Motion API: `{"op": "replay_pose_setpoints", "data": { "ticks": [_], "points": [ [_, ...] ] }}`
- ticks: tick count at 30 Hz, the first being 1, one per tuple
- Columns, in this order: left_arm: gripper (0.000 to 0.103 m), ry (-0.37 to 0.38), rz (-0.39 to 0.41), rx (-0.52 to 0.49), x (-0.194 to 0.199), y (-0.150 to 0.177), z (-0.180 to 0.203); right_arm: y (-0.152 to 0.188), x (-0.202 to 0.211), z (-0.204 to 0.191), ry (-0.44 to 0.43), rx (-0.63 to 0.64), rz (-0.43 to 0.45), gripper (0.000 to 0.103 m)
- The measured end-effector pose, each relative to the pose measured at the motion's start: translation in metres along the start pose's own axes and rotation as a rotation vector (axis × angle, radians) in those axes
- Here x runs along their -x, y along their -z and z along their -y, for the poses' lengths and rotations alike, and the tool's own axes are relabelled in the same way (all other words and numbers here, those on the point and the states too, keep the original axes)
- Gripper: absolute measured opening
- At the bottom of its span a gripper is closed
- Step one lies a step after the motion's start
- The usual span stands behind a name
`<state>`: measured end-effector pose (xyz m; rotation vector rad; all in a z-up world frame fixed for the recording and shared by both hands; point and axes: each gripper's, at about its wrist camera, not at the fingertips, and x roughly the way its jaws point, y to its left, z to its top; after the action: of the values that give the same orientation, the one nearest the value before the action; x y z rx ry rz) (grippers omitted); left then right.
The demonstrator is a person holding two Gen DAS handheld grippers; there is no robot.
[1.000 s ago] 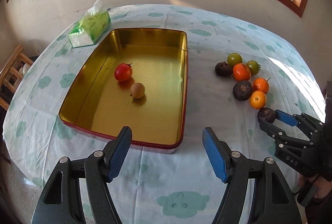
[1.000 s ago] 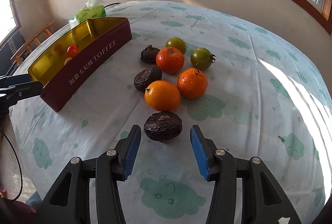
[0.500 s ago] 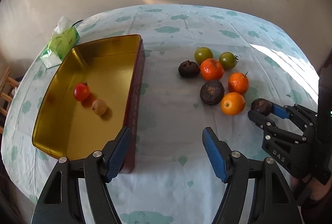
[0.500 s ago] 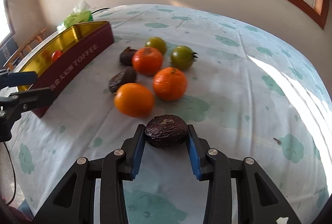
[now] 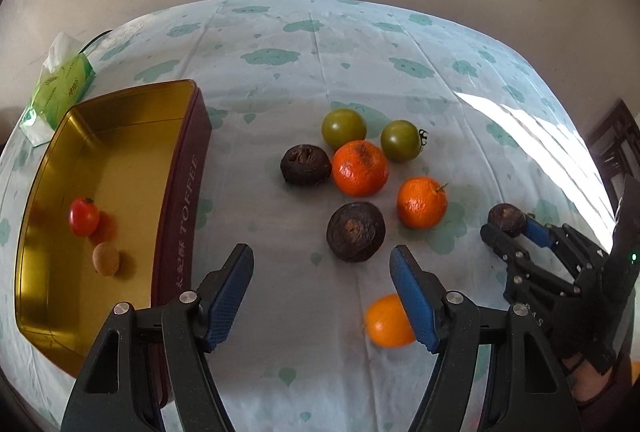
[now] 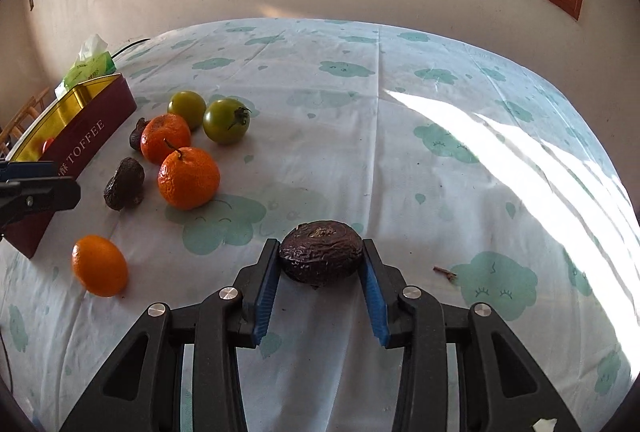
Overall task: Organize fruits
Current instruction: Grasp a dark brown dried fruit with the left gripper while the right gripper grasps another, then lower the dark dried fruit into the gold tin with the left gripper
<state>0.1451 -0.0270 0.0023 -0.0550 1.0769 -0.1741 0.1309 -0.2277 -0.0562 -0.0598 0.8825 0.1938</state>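
Right hand-held gripper (image 6: pixel 320 274) pinching a dark wrinkled fruit (image 6: pixel 321 251) over bare counter (image 6: pixel 400 136), open cloth from 12 to 3 o'clock. Left hand-held gripper (image 5: pixel 322 296) spread, nothing between the pads, gold tin (image 5: pixel 120 136) wall just at 9 o'clock. Loose orange (image 5: pixel 386 322) beside its right pad, remaining fruit cluster (image 5: pixel 360 168) at 12 o'clock

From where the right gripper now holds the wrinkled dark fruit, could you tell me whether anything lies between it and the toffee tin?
Yes. Between the wrinkled dark fruit in the right gripper and the toffee tin lie a loose orange, another dark fruit and a stemmed mandarin; the open left gripper also hangs beside the tin.
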Motion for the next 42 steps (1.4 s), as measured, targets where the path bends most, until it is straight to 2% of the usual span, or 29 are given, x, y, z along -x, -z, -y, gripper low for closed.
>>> {"op": "replay_pose_setpoints", "data": {
  "ticks": [4, 6, 7, 13, 21, 28, 34, 38, 42],
  "points": [
    [0.067, 0.007, -0.024, -0.031, -0.014, -0.011, 0.011, 0.000, 0.000, 0.001, -0.004, -0.002, 0.001, 0.037],
    [0.062, 0.024, -0.048, -0.033, -0.023, -0.013, 0.015, 0.000, 0.000, 0.001, -0.009, -0.006, 0.002, 0.038],
    [0.056, 0.027, -0.059, -0.037, -0.028, -0.014, 0.017, 0.000, 0.000, 0.002, -0.013, -0.009, 0.003, 0.038],
    [0.039, 0.012, -0.089, -0.052, -0.043, -0.013, 0.020, 0.000, 0.000, 0.006, -0.031, -0.024, 0.007, 0.038],
    [0.038, -0.004, -0.063, -0.054, -0.035, -0.007, 0.017, 0.000, 0.001, 0.006, -0.027, -0.022, 0.006, 0.038],
    [0.038, -0.023, -0.015, -0.030, -0.004, 0.000, 0.003, 0.000, 0.000, 0.002, -0.006, -0.004, 0.002, 0.038],
    [0.038, -0.039, 0.065, 0.022, 0.038, 0.002, -0.031, 0.000, 0.000, 0.001, 0.001, 0.001, 0.002, 0.037],
    [0.038, -0.108, 0.101, 0.078, 0.057, 0.004, -0.073, 0.000, 0.000, 0.001, 0.001, 0.001, 0.001, 0.037],
    [0.038, -0.193, 0.107, 0.145, 0.059, 0.010, -0.120, 0.000, 0.000, 0.001, 0.001, 0.001, 0.001, 0.037]
  ]
}}
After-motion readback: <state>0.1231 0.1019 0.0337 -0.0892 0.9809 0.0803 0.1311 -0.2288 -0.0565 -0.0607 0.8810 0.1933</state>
